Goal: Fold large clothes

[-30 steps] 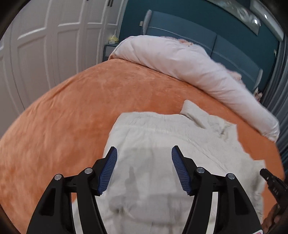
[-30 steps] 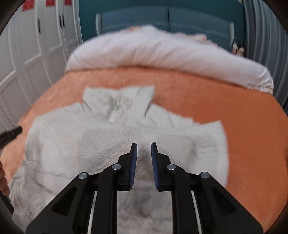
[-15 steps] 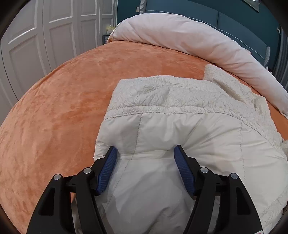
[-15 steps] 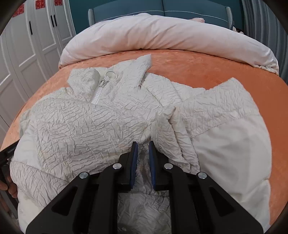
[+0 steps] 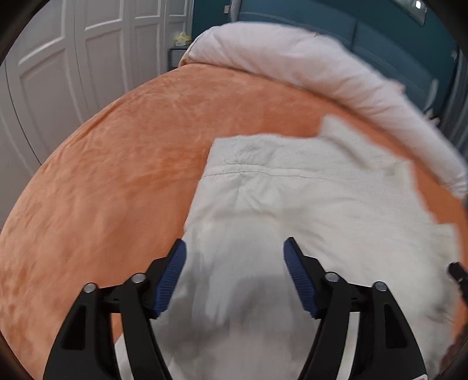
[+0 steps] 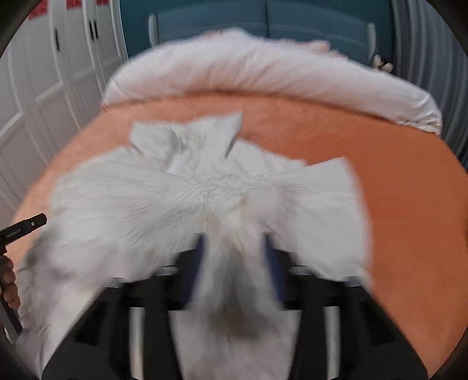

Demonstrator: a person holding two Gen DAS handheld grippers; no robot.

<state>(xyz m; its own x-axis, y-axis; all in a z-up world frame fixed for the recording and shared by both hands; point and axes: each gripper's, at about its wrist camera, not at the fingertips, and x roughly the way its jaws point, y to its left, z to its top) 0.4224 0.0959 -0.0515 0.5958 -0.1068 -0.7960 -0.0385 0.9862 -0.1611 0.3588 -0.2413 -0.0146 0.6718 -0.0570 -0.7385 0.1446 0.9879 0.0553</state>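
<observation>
Bed (image 5: 122, 163) covered in orange plush, with a rolled pale duvet (image 6: 263, 73) lying across its far end. Behind that, padded teal headboard (image 6: 292, 26) against a teal wall (image 5: 210, 20); white panelled wardrobe doors (image 5: 73, 64) along the left, grey curtain (image 6: 433, 52) at right.

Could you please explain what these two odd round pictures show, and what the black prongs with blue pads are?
No robot here: a person holds a two-fingered tool in each hand, and a wide-angle camera on each looks forward along its fingers. One picture is from the left tool, the other from the right tool.

Both look down at a bed with an orange cover, a rolled white duvet at its far end, and a teal headboard behind. A white padded jacket lies spread on the cover, ready for folding.

The left tool's jaws are opening over the jacket and pinch nothing. The right tool's picture is blurred; its jaws are opening too, with jacket fabric between them but apparently let go.
</observation>
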